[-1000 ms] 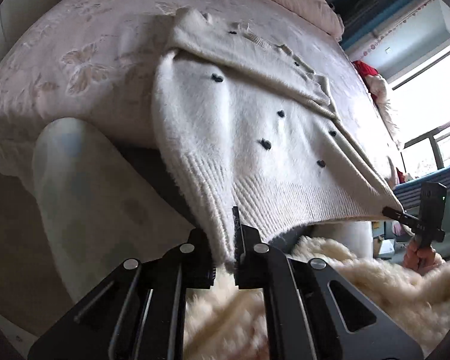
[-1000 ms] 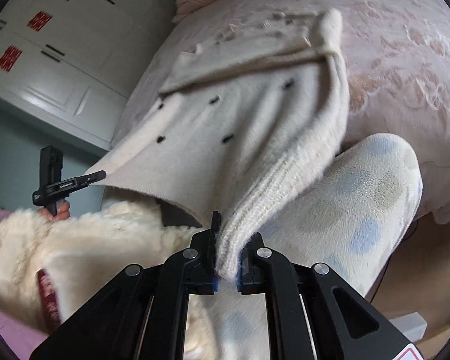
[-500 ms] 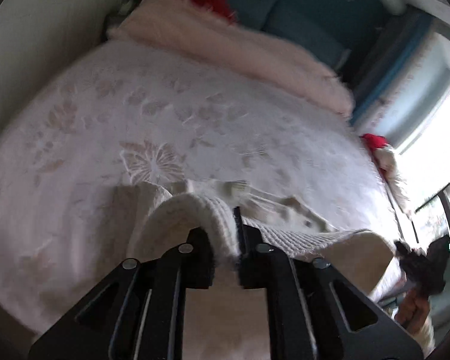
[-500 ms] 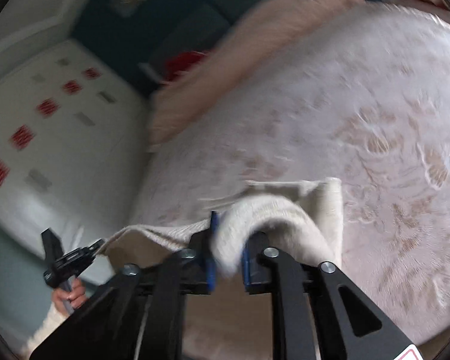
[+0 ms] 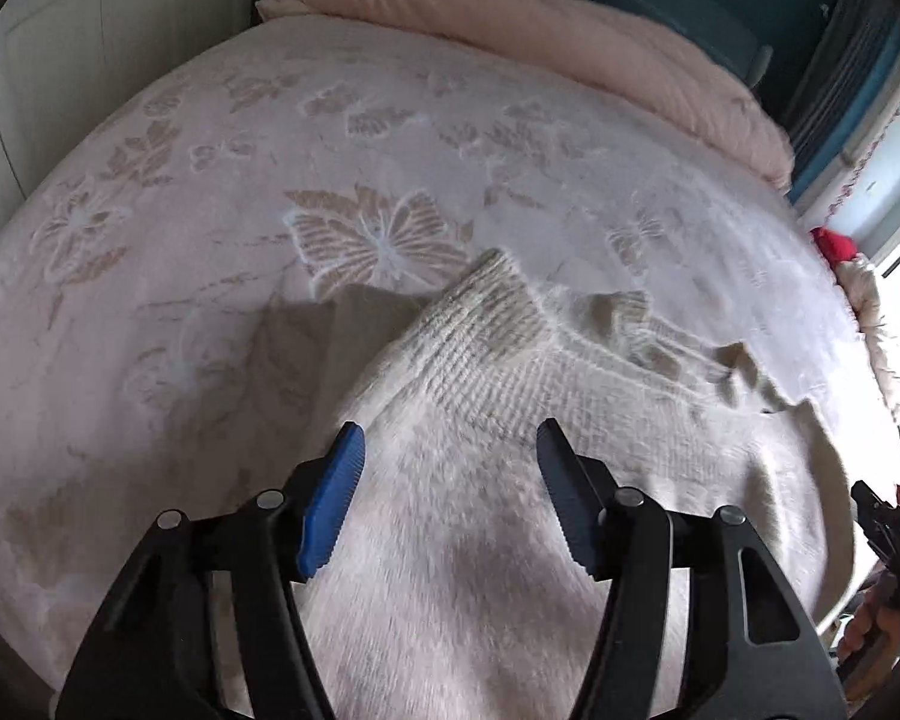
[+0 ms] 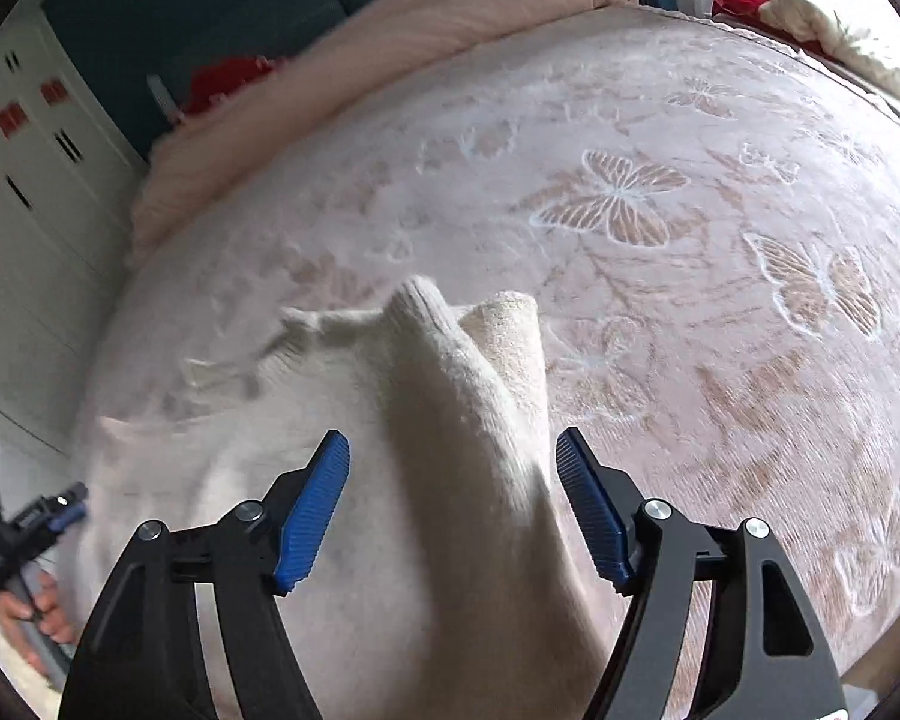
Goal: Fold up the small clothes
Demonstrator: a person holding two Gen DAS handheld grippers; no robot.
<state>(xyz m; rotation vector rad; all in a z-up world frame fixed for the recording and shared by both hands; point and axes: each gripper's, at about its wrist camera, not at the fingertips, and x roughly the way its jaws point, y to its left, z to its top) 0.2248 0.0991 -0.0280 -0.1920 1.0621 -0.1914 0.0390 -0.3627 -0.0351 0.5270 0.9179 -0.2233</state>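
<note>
Carried up from the bed edge, the sweater [image 5: 480,480] hem lies released between both grippers' [image 5: 447,468] [image 6: 453,474] opening jaws; next, withdraw and regrip sideways.

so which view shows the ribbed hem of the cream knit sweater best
The left wrist view: the cream knit sweater's ribbed hem lies spread just beyond the open tongs, its ribs distinct. The right wrist view shows only one bunched hem corner, ribbing blurred.
</note>
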